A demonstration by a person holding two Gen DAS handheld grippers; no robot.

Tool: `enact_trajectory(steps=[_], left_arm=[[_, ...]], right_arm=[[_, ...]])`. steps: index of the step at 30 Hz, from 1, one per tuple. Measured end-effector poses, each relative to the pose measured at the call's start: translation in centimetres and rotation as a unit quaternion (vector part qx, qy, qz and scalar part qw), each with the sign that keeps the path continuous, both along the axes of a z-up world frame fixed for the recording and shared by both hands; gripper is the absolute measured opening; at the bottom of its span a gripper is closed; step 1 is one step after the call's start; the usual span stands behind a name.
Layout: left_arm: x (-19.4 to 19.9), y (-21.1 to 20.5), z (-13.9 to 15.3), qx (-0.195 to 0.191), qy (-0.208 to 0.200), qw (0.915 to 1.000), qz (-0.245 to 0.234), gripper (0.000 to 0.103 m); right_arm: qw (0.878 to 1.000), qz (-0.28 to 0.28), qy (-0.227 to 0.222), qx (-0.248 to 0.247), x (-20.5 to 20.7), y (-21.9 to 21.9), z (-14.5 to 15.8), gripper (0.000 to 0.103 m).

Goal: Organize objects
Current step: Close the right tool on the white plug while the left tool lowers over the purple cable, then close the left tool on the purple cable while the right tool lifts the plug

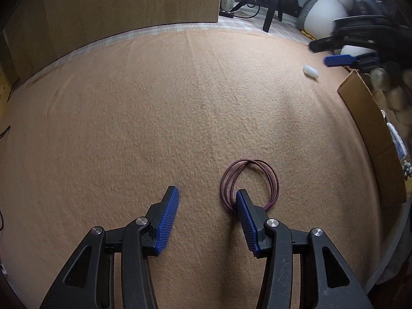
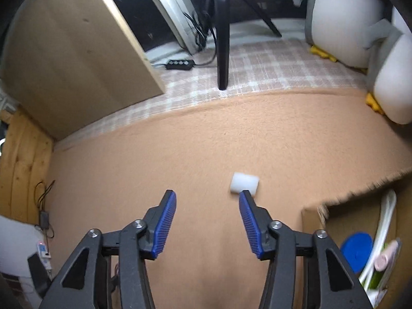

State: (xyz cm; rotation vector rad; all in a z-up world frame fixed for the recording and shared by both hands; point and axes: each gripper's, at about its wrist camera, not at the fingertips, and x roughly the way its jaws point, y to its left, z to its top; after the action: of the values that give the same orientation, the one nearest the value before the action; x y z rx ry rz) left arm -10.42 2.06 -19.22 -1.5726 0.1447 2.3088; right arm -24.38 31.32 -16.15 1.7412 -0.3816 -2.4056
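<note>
My left gripper [image 1: 207, 191] is open above the orange blanket [image 1: 154, 108], nothing between its blue pads. A coil of thin maroon hair ties [image 1: 249, 182] lies flat on the blanket just past the right fingertip [image 1: 240, 195], which overlaps its lower edge. My right gripper [image 2: 207, 195] is also open and empty. A small white block [image 2: 244, 183] lies on the blanket [image 2: 180, 149] right beyond its right fingertip [image 2: 244, 195]. In the left wrist view the same white block [image 1: 311, 71] shows far right, under the right gripper [image 1: 334, 51].
An open cardboard box [image 2: 360, 206] stands at the right, holding a blue lid [image 2: 356, 251], a white strip and a pink item. The box [image 1: 370, 118] also borders the left wrist view. A large penguin plush [image 2: 347, 25], a tripod leg [image 2: 222, 46], a power strip [image 2: 180, 64] and a wooden board [image 2: 72, 51] line the back.
</note>
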Motion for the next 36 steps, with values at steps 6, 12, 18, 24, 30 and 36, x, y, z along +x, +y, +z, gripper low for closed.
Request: enact_trajectory(steps=[6,12,18,24,30,36], left_arm=[[-0.2,-0.2,-0.1,0.008,-0.002,1.0000,-0.001,0.050],[-0.2,-0.3,0.3,0.008,0.003,1.0000,0.003,0.050],[-0.5,0.2,0.4,-0.004,0.014,0.9998,-0.010,0.042],[-1.2,0.5,0.8,0.007,0.010,0.9999,-0.011,0.019],[-2.5,0.1,0.3,0.048,-0.017,0.9987,0.005,0.003],[-1.1,-0.7,1.1,0.061,-0.020,0.9979,0.004,0.003]], right_arm=[[0.997,0.001,-0.018,0.071,-1.6,-0.7,-1.6,0.042],[0.993,0.014,-0.038,0.110,-2.2,-1.3,-2.7,0.042],[0.991,0.019,-0.046,0.124,-1.9,-1.2,-3.6,0.042],[0.992,0.015,-0.044,0.116,-1.4,-0.1,-3.5,0.031],[0.994,0.001,-0.038,0.100,-1.4,1.5,-3.1,0.014],[0.997,-0.003,-0.025,0.077,-0.7,2.3,-1.9,0.008]])
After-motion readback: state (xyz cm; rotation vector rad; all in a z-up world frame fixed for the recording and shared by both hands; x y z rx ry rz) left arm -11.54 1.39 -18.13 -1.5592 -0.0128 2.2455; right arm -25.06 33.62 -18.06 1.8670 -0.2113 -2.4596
